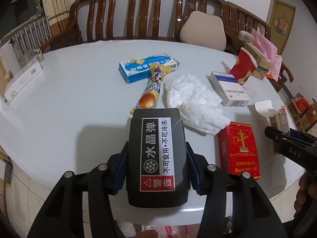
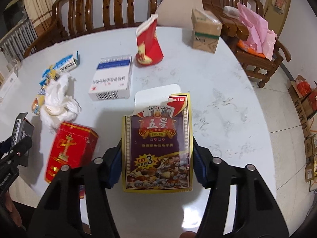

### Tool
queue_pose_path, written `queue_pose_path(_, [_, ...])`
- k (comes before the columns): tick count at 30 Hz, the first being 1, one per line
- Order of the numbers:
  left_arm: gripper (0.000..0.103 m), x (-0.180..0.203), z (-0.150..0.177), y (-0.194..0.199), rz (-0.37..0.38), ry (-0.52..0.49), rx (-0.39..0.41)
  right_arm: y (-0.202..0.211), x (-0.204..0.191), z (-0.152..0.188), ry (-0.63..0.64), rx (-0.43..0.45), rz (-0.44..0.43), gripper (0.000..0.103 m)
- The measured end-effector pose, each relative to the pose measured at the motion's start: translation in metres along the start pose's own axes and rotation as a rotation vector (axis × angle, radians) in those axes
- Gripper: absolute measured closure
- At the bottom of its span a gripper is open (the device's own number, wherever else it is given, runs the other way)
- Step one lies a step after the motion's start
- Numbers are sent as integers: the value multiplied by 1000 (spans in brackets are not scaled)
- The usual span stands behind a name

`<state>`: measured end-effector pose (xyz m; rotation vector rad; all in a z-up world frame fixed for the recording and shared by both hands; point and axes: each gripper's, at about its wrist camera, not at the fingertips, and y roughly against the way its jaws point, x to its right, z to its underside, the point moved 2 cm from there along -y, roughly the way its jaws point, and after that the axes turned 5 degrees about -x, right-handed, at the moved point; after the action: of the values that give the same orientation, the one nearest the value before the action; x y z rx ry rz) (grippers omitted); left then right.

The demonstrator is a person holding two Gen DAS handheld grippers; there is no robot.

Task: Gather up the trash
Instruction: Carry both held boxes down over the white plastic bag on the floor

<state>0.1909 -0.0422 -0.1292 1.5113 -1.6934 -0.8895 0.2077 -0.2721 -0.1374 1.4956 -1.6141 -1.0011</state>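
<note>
Firmly gripped: black box (image 1: 157, 156), poker box (image 2: 158, 148).

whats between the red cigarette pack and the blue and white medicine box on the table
The crumpled white tissue lies between the red cigarette pack and the blue and white medicine box, clearest in the left wrist view.

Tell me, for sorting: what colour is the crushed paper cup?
Red with gold print, clearest in right wrist view: paper cup.
</note>
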Motion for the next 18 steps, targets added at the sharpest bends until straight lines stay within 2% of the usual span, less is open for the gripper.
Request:
queue_pose_path(7, [52, 6, 6, 35, 14, -22, 40, 42, 1, 6, -11, 58, -35, 45])
queue_pose_path(18, [52, 19, 38, 104, 44, -62, 100, 118, -7, 52, -1, 145, -96, 45])
